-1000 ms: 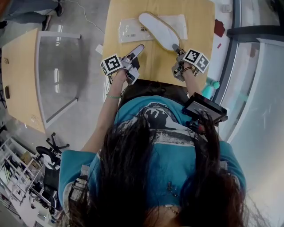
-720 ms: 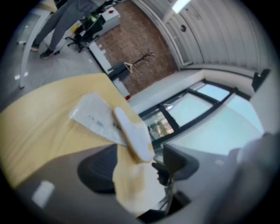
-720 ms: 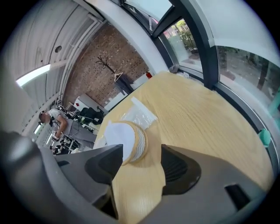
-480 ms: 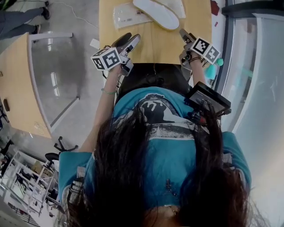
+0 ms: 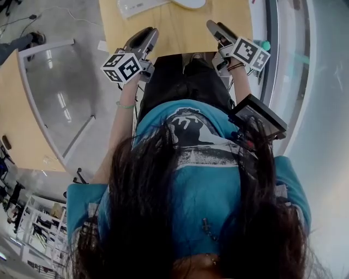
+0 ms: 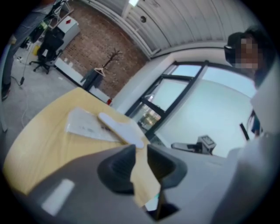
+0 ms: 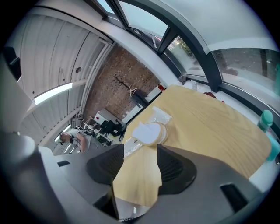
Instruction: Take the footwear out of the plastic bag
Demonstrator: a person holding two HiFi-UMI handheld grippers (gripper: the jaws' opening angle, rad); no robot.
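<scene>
Head view: slipper [image 5: 188,2] and plastic bag [image 5: 139,5] lie at the table's [image 5: 180,24] far end, well apart from the left gripper [image 5: 143,37] and right gripper [image 5: 217,28].
Left gripper view: jaws have just been closing to a narrow gap, with nothing between them. The slipper [image 6: 120,127] lies across the bag [image 6: 85,124].
Right gripper view: jaws spread, empty.
Handling: the slipper is probably light, thin and bendy. Pinch its heel edge.

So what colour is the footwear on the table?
The footwear is white, clearest in the left gripper view.

Pale wooden table [image 5: 180,32], teal bottle [image 7: 265,120] beside it — brick wall [image 6: 87,44], coat stand [image 6: 110,60] beyond
</scene>
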